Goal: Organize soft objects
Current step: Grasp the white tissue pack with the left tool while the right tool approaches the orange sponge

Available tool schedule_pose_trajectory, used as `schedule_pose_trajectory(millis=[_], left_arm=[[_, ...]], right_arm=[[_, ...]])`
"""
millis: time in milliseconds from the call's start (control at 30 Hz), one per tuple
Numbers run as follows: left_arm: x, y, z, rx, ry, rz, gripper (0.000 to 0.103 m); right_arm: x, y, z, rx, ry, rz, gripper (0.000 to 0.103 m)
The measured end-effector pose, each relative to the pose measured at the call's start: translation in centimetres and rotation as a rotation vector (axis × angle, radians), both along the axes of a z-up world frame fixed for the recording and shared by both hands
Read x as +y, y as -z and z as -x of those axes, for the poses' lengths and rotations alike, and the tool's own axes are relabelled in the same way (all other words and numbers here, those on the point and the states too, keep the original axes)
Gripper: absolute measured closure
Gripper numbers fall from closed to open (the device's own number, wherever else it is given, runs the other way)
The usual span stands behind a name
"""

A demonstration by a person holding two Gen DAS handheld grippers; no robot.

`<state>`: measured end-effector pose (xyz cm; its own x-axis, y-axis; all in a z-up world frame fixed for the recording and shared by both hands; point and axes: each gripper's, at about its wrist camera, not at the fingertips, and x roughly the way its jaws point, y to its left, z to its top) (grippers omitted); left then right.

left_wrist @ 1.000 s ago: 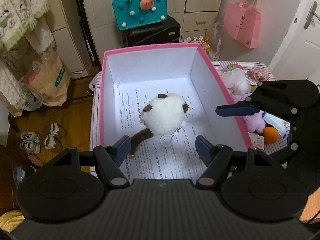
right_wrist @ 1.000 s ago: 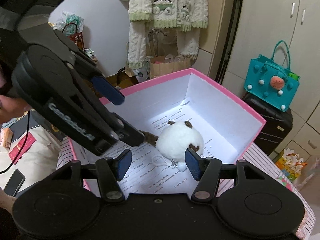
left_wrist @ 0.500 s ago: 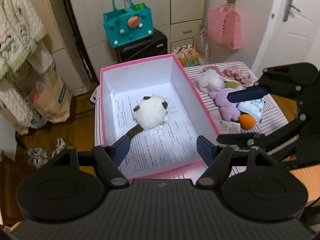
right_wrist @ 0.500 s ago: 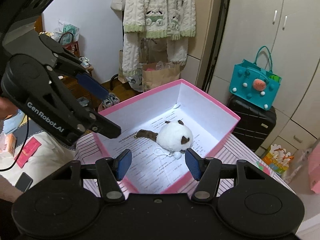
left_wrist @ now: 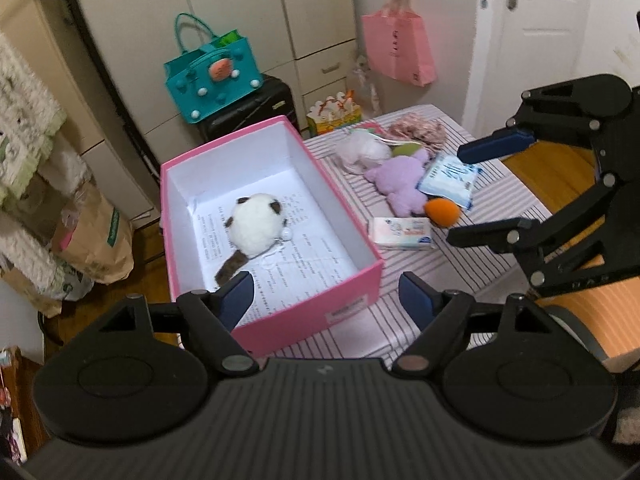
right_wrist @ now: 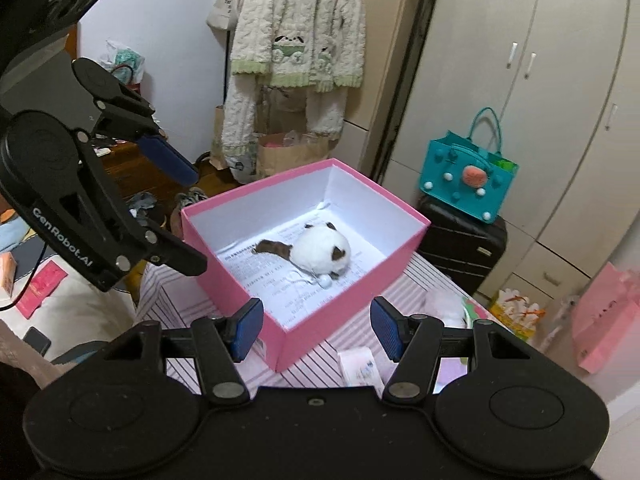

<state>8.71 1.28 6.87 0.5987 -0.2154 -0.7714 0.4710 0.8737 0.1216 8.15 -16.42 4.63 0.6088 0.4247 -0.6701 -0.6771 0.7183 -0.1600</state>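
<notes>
In the left wrist view the left tool (left_wrist: 326, 298) hangs with its jaws spread wide and nothing between them, over the near end of the pink box (left_wrist: 352, 280); inside the box, at about 10 o'clock from that tool, lies the white plush with brown patches (left_wrist: 254, 226) on a printed sheet; only this view shows the loose pile on the striped worktop (left_wrist: 400, 320) at 1 o'clock: a white fluffy toy (left_wrist: 366, 152), a purple plush (left_wrist: 404, 182), a blue-white packet (left_wrist: 450, 178), an orange ball (left_wrist: 442, 212) and a tissue pack (left_wrist: 402, 233) just beside the box wall; the right tool (left_wrist: 476, 192) stands at 2 o'clock above that pile, parted and empty. The right wrist view adds the cream knitted garments (right_wrist: 296, 24) hanging at 12 o'clock behind the box, and shows the left tool at 9 o'clock, apart from the box; most of the pile is hidden here below the right tool's body; a teal bag (right_wrist: 466, 182) on a black suitcase (right_wrist: 460, 248) appears in both.
</notes>
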Motion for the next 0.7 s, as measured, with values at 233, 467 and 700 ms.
schedule_pose_trajectory(millis=[233, 467, 700], left_arm=[[-2.6, 0.7, 1.5, 0.001, 0.077, -0.022, 0.023], [-4.8, 2.9, 1.1, 0.063, 0.142, -0.003, 0.023], [-7.3, 5.8, 0.3, 0.083, 0.186, 0.016, 0.023]], right_arm=[[-3.3, 0.8, 2.2, -0.007, 0.077, -0.014, 0.036], [-6.5, 2.8, 3.1, 0.03, 0.146, -0.037, 0.036], [-9.2, 6.2, 2.8, 0.107, 0.176, -0.097, 0.036]])
